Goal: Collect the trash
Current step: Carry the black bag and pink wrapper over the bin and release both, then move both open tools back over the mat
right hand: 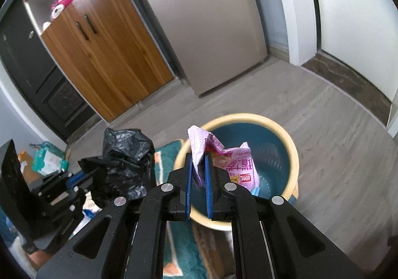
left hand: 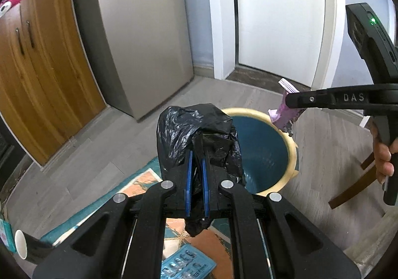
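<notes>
The left gripper is pinched tight on a crumpled black plastic bag; the film bulges up and over the blue pads and a twist of it hangs out below, between the black linkage bars; in the right wrist view the same gripper shows at the left with the bag bunched above its fingers. Just beyond and to the right of the bag stands the bin, blue inside with a cream rim, upright on the grey wood-look floor; the bag covers its left edge in the left wrist view. Further right, the right gripper is closed on a pink snack wrapper; the wrapper is squeezed between the blue pads, its torn upper flap stands above them and its printed body fans out to the right, over the bin's open mouth; seen from the left wrist camera, that gripper reaches in from the right edge with the wrapper hanging beneath its tip, above the far right part of the rim; a hand grips its handle at the frame's edge. Below both grippers lies a teal and orange rug; a paper cup lies at the lower left.
</notes>
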A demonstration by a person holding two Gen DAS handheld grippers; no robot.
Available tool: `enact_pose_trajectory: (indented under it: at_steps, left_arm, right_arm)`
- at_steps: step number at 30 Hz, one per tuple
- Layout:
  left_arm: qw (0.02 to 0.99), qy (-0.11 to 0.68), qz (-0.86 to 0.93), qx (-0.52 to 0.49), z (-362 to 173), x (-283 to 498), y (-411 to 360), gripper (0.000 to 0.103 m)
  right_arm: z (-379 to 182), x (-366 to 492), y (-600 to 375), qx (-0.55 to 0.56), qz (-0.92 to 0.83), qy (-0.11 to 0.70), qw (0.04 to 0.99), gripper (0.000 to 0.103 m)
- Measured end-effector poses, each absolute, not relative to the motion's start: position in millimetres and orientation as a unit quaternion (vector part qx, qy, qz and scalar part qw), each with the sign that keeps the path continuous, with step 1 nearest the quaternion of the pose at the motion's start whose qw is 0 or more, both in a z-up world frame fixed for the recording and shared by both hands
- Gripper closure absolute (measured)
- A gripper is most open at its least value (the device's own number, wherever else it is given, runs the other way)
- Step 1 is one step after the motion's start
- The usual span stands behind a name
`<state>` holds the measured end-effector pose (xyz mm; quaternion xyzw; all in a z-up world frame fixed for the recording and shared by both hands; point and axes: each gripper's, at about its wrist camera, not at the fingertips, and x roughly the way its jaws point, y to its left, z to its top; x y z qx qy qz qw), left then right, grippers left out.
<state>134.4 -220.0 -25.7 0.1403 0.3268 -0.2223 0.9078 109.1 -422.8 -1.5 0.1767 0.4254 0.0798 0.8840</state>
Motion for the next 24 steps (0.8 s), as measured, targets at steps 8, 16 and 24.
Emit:
enact_pose_trajectory:
  at_steps: [8,16,24]
  left_arm:
    - [0.893,0.359,-0.227,0.15,-66.4,161.4,-239.0,0.097]
    - [0.881,0.392,-0.228,0.132,-101.2,186.2,-254.6,0.096]
    - [0.888,0.372,-0.237,0.127,-97.6,178.7,-257.7,0.05]
  right_arm:
    - [-46.9,140.8,-441.7,0.235,0.06,0.456,0.856,0.093]
    - [-65.6,156.2,-436.6,0.247,0.072,0.464,0.848,0.093]
    - [-66.3,157.7,-438.7,0.247,0.051,0.463,0.85,0.075]
